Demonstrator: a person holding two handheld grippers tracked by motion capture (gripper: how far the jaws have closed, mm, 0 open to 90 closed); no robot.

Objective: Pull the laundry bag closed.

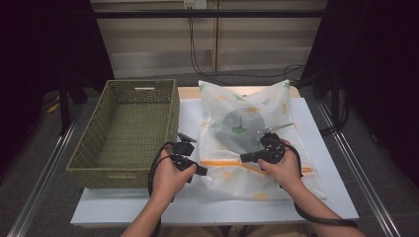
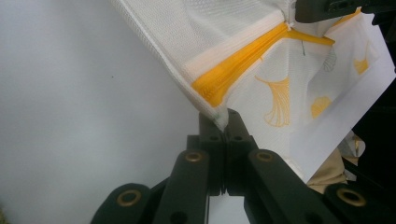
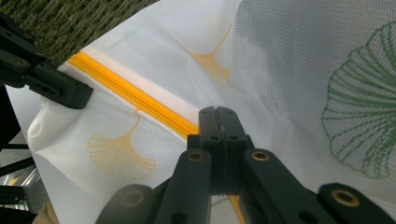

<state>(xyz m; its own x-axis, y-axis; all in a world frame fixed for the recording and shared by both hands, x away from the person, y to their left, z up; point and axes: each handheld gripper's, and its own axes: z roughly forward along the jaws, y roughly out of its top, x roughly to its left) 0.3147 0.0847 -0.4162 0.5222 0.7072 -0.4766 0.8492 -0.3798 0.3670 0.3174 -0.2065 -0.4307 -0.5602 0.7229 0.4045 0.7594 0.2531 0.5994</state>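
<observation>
Mesh bag (image 1: 247, 133) holds a grey item (image 1: 237, 129); left tongs (image 2: 226, 122) pinch its corner; right tongs (image 3: 217, 119) pinch its orange zip (image 3: 135, 95).

The wicker basket (image 1: 126, 133) walls off the left side of the counter (image 1: 326, 163), its near corner just beside the left claw (image 1: 201, 170) — little room to pass there. The mesh bag (image 1: 247, 143) covers the middle. Bare strips run along the counter's right edge and near edge — open passage for a hand.
</observation>
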